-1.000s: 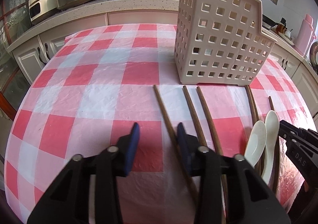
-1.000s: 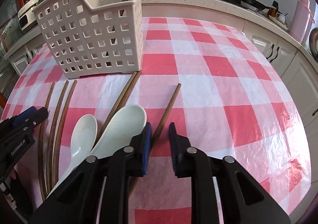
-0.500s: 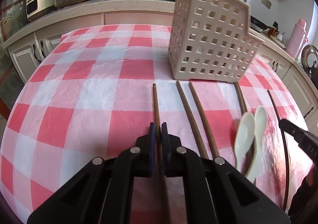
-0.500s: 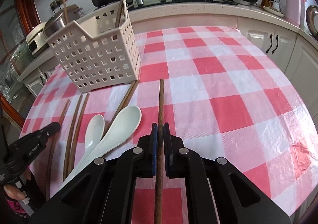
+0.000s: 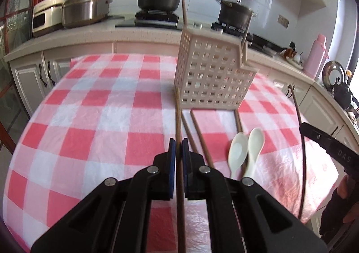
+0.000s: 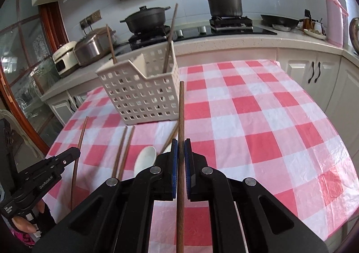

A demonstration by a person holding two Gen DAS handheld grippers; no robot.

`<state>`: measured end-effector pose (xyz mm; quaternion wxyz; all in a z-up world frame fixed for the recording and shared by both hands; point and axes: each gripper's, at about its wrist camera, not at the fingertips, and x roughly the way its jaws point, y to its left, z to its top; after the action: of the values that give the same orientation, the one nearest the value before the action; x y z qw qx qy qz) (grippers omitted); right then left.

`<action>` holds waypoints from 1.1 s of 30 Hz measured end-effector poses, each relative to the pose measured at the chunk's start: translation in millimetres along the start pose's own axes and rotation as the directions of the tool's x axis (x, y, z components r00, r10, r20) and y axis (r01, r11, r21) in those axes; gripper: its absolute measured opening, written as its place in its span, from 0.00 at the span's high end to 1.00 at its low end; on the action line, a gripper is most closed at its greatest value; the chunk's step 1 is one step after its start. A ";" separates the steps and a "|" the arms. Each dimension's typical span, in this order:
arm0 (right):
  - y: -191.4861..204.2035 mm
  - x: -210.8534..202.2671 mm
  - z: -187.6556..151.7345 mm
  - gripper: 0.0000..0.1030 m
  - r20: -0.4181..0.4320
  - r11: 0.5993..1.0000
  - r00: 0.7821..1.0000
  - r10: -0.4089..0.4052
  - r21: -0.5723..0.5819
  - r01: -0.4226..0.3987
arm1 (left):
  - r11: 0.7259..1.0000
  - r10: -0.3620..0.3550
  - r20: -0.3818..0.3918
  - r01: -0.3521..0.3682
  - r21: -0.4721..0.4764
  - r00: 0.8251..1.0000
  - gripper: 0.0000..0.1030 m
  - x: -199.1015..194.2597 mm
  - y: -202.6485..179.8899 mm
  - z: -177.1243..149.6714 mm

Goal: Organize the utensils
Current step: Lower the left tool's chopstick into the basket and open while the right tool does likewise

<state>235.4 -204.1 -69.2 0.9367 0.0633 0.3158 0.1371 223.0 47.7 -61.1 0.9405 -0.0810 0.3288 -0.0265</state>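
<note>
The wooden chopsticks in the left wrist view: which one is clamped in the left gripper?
The chopstick running straight up the middle, between the blue pads of the left gripper. The two chopsticks just to its right lie loose on the checked tablecloth.

Perforated cream basket upright, two chopsticks inside; before it lie three brown chopsticks and two white spoons.

Chopstick end — cut off below.
</note>
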 end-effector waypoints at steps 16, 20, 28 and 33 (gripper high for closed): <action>28.1 -26.7 49.2 0.94 0.146 0.995 0.989 0.038 -0.097 -0.024 | 0.997 -0.018 0.179 0.003 0.083 0.984 0.95 -48.9 -25.0 56.4; 34.7 -38.1 66.6 0.94 0.195 0.993 0.980 0.048 -0.117 -0.025 | 0.996 -0.030 0.226 0.009 0.092 0.974 0.95 -61.7 -30.9 73.5; 44.7 -54.5 110.1 0.94 0.284 0.989 0.957 0.051 -0.149 -0.008 | 0.992 -0.062 0.315 0.022 0.128 0.947 0.95 -88.1 -49.9 129.1; 46.0 -60.1 132.0 0.94 0.305 0.988 0.951 0.056 -0.153 -0.009 | 0.985 -0.085 0.336 0.029 0.168 0.938 0.95 -103.7 -66.1 149.9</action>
<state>260.0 -182.2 79.4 0.9742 0.0184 0.1533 0.1643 235.5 13.5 129.4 0.9856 -0.0181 0.1548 -0.0655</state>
